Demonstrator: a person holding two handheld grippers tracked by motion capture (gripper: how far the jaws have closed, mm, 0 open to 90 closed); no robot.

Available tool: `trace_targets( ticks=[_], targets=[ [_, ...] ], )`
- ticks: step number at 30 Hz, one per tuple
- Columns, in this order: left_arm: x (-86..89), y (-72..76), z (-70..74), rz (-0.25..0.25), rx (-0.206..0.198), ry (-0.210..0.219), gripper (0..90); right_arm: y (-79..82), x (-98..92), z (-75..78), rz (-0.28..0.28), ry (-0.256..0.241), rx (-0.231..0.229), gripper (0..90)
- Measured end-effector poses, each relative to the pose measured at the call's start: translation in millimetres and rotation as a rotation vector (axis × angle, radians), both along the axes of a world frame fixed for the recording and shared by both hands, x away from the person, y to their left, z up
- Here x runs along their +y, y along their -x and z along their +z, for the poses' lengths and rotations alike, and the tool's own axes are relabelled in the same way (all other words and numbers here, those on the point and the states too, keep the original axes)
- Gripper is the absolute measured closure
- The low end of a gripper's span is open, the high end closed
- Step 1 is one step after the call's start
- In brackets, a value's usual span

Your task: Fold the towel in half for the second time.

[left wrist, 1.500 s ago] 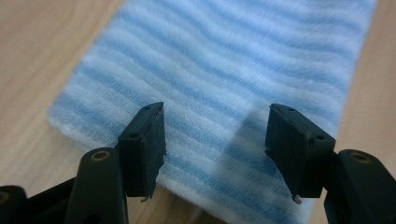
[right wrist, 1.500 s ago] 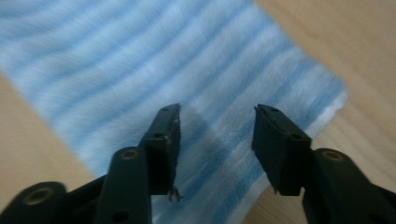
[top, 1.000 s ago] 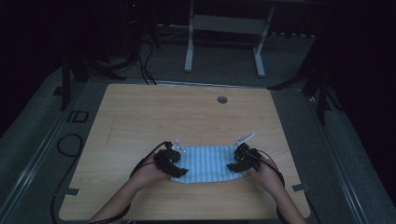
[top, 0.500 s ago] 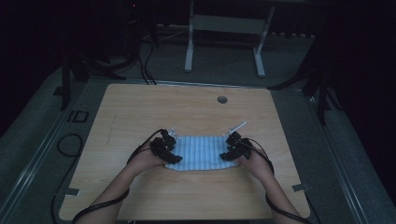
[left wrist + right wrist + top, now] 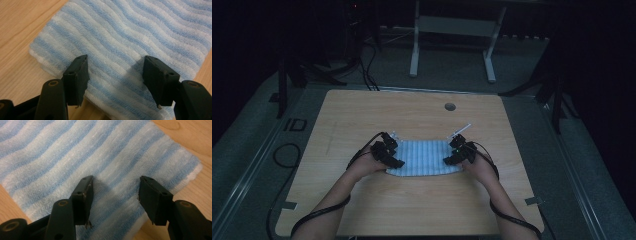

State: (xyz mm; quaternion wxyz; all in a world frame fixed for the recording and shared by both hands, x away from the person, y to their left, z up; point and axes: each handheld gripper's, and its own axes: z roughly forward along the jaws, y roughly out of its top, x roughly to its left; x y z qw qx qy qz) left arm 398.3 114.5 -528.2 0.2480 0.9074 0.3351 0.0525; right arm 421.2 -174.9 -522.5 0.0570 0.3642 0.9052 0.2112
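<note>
So the blue-and-white striped towel (image 5: 426,158) is folded into a flat rectangle with layered edges, lying on the tabletop (image 5: 412,115) right between the left gripper (image 5: 393,156) and right gripper (image 5: 452,154), under both open jaws.

Both forearms are extended forward side by side. The left gripper (image 5: 393,154) and right gripper (image 5: 452,153) are held low, jaws spread apart.

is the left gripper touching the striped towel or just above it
Cannot tell. In the left gripper view the left gripper stands open over the striped towel, its shadow close beneath, but no view plainly shows contact or a gap.
</note>
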Motion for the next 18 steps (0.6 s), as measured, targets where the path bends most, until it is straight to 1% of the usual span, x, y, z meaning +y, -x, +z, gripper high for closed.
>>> trace_targets(
  ticks=[2, 3, 4, 5, 7, 8, 9, 10, 11, 13, 14, 15, 16, 17, 18],
  targets=[
    [-0.1, -0.4, 0.9, 0.006, -0.003, -0.006, 37.7, -2.1, 1.5, 0.2, 0.002, 0.004, 0.002, 44.8],
    [0.2, -0.6, 1.3, 0.015, 0.001, 0.000, 37.7, -2.5, 2.5, 0.6, 0.000, 0.009, 0.004, 44.7],
    [0.6, -0.4, 2.6, 0.020, 0.000, 0.003, 37.6, -2.7, 3.2, 1.3, 0.003, 0.012, 0.007, 43.2],
    [0.7, 0.3, 4.1, 0.023, -0.004, 0.011, 37.4, -2.8, 3.4, 2.3, 0.009, 0.006, 0.012, 39.4],
    [1.6, 2.6, 9.6, 0.032, -0.017, 0.028, 35.2, -1.3, 4.0, 6.2, 0.020, -0.004, 0.016, 36.0],
    [2.3, 4.7, 12.8, 0.031, -0.017, 0.052, 32.8, -0.4, 3.9, 8.6, 0.020, -0.013, 0.006, 33.5],
    [2.9, 5.4, 14.8, 0.029, -0.012, 0.065, 28.2, 0.8, 3.6, 11.8, 0.021, -0.028, -0.005, 28.5],
    [3.5, 6.8, 17.0, 0.032, -0.010, 0.073, 27.6, 1.5, 3.3, 13.8, 0.021, -0.035, -0.017, 25.1],
    [3.5, 8.9, 18.3, 0.040, -0.017, 0.078, 26.8, 2.6, 2.8, 16.6, 0.018, -0.047, -0.028, 19.8],
    [3.9, 12.6, 19.0, 0.056, -0.037, 0.072, 20.6, 5.1, 0.9, 21.4, 0.026, -0.083, -0.030, 13.6],
    [5.8, 16.3, 17.5, 0.065, -0.034, 0.076, 15.9, 6.3, 0.4, 22.9, 0.024, -0.093, -0.036, 14.0],
    [5.8, 16.3, 17.5, 0.065, -0.034, 0.076, 13.4, 6.3, 0.4, 22.9, 0.024, -0.093, -0.036, 14.0],
    [8.2, 19.0, 14.9, 0.075, -0.035, 0.075, 11.6, 10.0, -1.9, 24.7, 0.015, -0.104, -0.065, 13.6],
    [10.0, 20.2, 12.9, 0.081, -0.025, 0.077, 8.3, 10.9, -2.7, 24.4, 0.018, -0.103, -0.072, 13.5],
    [10.0, 20.2, 12.9, 0.081, -0.025, 0.077, 5.0, 10.9, -2.7, 24.4, 0.018, -0.103, -0.072, 13.5]
  ],
)
